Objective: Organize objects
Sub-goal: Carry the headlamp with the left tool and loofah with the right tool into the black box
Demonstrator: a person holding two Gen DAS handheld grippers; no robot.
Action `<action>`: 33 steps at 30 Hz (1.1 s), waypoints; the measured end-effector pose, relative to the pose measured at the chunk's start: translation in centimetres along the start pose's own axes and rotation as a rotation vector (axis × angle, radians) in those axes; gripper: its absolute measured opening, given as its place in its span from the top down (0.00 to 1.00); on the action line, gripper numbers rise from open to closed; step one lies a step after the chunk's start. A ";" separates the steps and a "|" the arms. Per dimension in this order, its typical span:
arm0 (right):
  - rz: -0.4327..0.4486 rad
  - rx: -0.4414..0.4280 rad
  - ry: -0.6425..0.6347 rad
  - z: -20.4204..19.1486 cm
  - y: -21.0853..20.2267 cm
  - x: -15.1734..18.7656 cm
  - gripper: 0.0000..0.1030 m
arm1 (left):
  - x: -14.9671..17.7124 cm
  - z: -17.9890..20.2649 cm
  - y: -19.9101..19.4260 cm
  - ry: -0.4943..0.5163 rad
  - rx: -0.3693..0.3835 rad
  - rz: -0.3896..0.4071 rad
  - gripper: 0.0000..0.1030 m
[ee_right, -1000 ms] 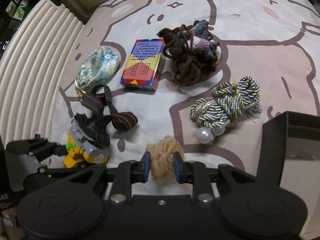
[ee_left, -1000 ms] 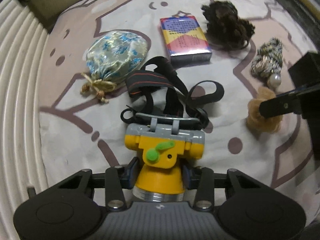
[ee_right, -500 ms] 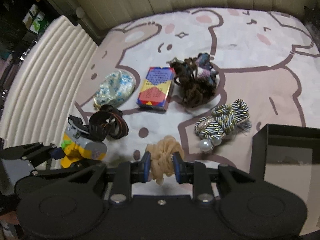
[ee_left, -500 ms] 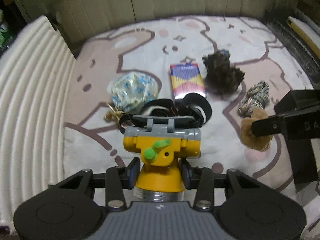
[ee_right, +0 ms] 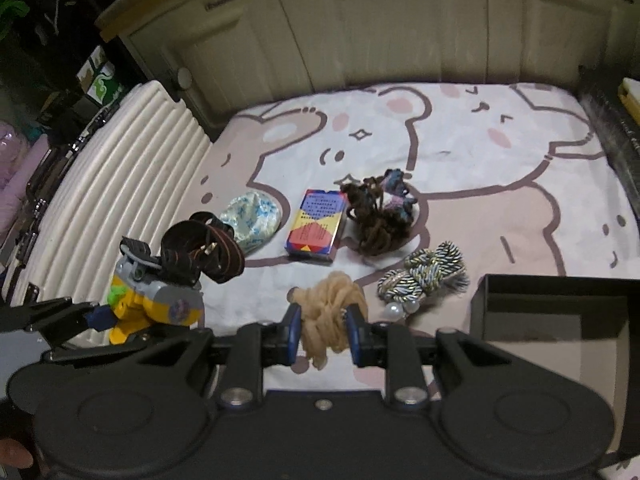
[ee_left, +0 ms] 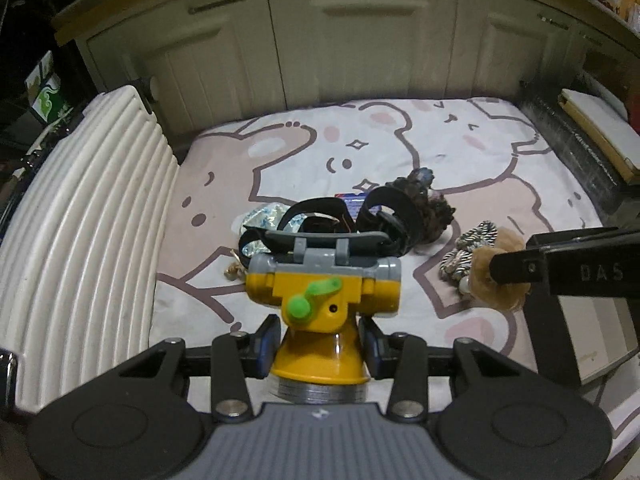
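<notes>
Cream cabinet doors [ee_left: 352, 40] stand behind the bed, and we now see them fully in both wrist views, where a second ago only the bunny-print sheet [ee_right: 460, 136] filled the frames. A ribbed white cushion [ee_left: 80, 240] runs along the left edge.

Our left gripper [ee_left: 320, 346] is clamped on the yellow cone of the headlamp [ee_left: 320, 292], and it has come up off the sheet: the lamp's black straps [ee_left: 384, 216], which lay spread on the fabric before, now hang bunched behind its grey top. Our right gripper [ee_right: 323, 334] is closed on the tan scrunchie [ee_right: 330, 312], which has likewise risen clear of the sheet.

Left lying on the sheet, and looking smaller and farther away than earlier, are the blue floral pouch [ee_right: 254, 218], the colourful card box [ee_right: 318, 224], the dark brown yarn bundle [ee_right: 378, 216] and the striped rope knot with pearls [ee_right: 428, 276]. The open black box [ee_right: 560, 312] sits at the right, more of its pale inside showing than before.
</notes>
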State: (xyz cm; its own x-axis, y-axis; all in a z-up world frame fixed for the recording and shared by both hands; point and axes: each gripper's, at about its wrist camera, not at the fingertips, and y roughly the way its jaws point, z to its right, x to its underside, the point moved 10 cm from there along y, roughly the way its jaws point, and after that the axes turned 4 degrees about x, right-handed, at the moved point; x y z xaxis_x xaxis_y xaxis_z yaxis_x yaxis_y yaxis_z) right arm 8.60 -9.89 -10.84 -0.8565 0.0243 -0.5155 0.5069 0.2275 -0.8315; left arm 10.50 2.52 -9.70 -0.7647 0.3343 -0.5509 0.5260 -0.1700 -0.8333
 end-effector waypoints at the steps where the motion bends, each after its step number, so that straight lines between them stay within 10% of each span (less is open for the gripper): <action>1: 0.007 0.001 -0.002 0.0 -0.4 0.1 0.76 | 0.1 0.2 -0.3 0.001 -0.001 0.003 0.58; 19: 0.087 0.046 0.015 2.2 -4.9 0.1 0.76 | -0.8 4.1 -3.3 -0.018 0.057 0.060 0.58; 33: 0.120 0.164 0.125 12.3 -8.0 0.8 0.76 | -2.6 12.9 -2.8 0.080 0.173 0.066 0.58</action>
State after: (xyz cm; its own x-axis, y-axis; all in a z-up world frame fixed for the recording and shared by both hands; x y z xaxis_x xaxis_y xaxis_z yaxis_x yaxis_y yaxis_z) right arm 5.04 -23.63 -7.17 -0.7893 0.1639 -0.5917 0.6062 0.0551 -0.7934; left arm 6.26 -9.88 -6.54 -0.6949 0.3890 -0.6048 0.4966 -0.3486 -0.7949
